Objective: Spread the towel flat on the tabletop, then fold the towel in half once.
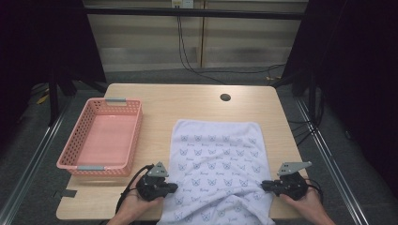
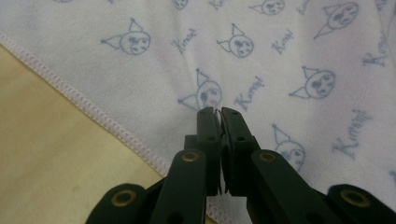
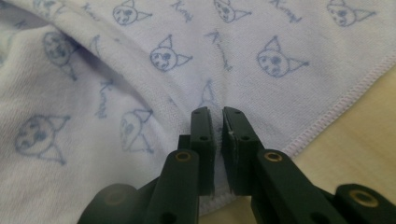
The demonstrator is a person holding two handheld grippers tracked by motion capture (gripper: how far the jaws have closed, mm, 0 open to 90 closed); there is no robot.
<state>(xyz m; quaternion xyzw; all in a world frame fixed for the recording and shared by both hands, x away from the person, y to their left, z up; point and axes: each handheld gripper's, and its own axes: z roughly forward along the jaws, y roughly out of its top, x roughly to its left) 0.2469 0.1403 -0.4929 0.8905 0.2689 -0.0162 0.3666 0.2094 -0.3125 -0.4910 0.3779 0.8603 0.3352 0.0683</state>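
A white towel [image 1: 218, 159] printed with small blue cat faces lies flat on the wooden table [image 1: 187, 103], its near end hanging over the front edge. My left gripper [image 1: 176, 187] pinches the towel's left hem near the front; the left gripper view shows its jaws [image 2: 217, 112] pressed together on a thin fold of towel [image 2: 280, 46]. My right gripper [image 1: 264, 185] grips the right hem opposite it. In the right gripper view, cloth fills the narrow slit between the jaws [image 3: 218, 112], and the towel [image 3: 233, 46] bunches into a ridge to the left.
A pink plastic basket [image 1: 133, 140] with nothing in it stands on the table's left side, close to my left gripper. A round cable hole [image 1: 225, 97] sits near the table's far edge. Bare wood lies beyond the towel.
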